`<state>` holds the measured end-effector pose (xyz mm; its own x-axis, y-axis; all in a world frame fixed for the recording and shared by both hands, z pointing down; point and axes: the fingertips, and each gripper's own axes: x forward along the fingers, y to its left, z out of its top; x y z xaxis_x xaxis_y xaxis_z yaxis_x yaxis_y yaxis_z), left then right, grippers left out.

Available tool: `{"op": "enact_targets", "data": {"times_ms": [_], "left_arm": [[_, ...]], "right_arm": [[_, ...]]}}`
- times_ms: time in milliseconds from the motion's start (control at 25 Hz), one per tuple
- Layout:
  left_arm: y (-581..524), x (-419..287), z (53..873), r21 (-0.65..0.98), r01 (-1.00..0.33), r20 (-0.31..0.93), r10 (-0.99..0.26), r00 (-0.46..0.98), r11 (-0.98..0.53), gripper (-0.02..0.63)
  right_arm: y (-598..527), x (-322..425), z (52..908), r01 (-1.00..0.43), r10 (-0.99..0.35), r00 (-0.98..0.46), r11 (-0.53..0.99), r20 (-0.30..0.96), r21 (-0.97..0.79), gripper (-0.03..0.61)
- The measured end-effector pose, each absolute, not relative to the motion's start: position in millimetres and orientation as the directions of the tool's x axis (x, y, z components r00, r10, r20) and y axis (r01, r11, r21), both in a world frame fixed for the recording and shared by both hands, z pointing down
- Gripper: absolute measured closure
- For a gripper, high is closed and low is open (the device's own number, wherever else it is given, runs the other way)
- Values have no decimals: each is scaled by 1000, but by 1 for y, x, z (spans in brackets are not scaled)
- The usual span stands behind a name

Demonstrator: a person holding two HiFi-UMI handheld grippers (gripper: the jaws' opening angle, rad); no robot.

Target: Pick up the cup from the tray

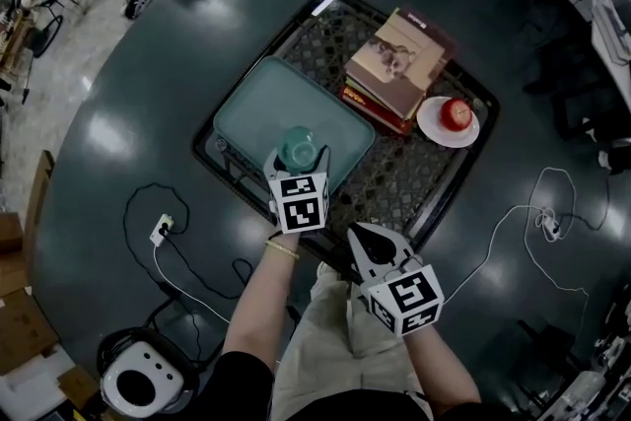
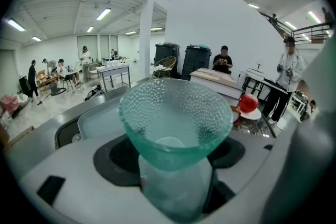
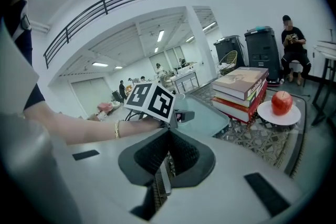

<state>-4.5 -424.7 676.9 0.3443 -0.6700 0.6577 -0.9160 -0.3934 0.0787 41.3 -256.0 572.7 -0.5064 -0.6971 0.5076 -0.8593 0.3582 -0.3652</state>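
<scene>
The green cup (image 2: 176, 118) sits upright between the jaws of the left hand-held gripper (image 1: 299, 161), which are clamped on its lower part, the dimpled rim flaring wide above them. It is at the near side of the pale green tray (image 1: 246, 113); whether its base touches the tray cannot be told. The tray lies in the left half of a black wire basket (image 1: 414, 182) on the dark round worktop (image 1: 148, 84). To the right of the tray, in the same basket, is a stack of books (image 1: 399, 59), and just beside them a white plate (image 1: 434, 128) carries a red apple (image 1: 455, 112). Nothing stands between the cup and these. The right hand-held gripper (image 1: 363, 237) is clenched on nothing, jaws pressed together, near the basket's front edge and well apart from the cup. A white plug (image 1: 163, 230) with a black cable lies on the worktop to the left.
</scene>
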Motion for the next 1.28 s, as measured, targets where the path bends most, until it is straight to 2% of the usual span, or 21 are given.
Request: {"op": "enact_targets", "data": {"times_ms": [1280], "left_arm": [[-287, -10, 575, 108, -853, 643, -618, 452, -511, 249]], "right_arm": [[-206, 35, 497, -896, -784, -443, 366, 435, -252, 569]]}}
